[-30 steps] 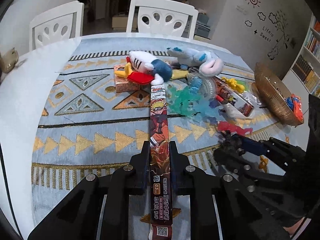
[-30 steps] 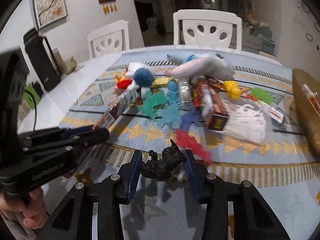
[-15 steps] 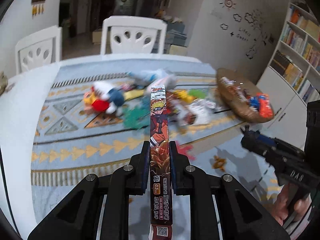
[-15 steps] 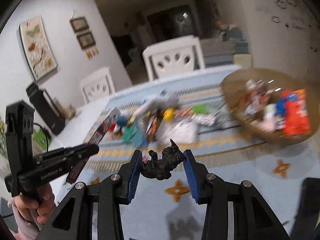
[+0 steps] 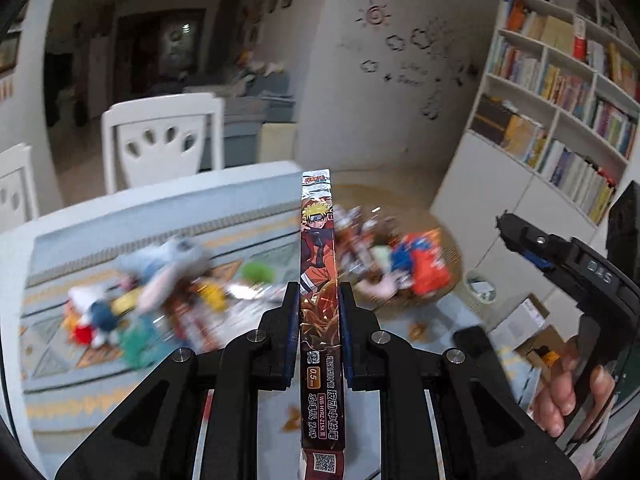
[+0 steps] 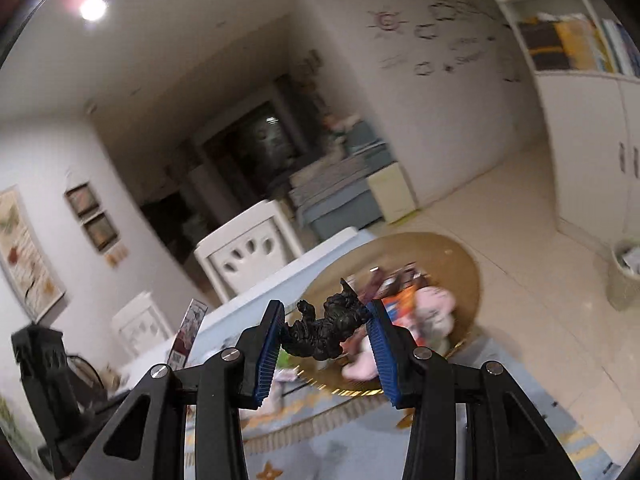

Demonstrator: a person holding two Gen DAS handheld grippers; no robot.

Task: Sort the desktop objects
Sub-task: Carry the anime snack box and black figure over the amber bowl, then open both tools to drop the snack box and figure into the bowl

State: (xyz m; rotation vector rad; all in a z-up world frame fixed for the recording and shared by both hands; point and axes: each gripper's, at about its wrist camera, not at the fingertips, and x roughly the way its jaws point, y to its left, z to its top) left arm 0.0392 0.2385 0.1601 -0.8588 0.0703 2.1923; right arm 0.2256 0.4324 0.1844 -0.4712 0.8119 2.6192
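Left wrist — toys [image 5: 160, 300] motion-blurred

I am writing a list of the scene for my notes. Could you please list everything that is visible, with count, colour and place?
pen box: one, orange cartoon print, clamped in left gripper
figurine: one, black, clamped in right gripper
basket: one, brown, on table, holding toys
loose toys: several, mixed colours, blurred, on patterned cloth
chairs: two, white, behind table
bookshelf: one, white, at right wall
left gripper: one, black
right gripper: one, black, blue pads
hand: one, on right gripper's handle
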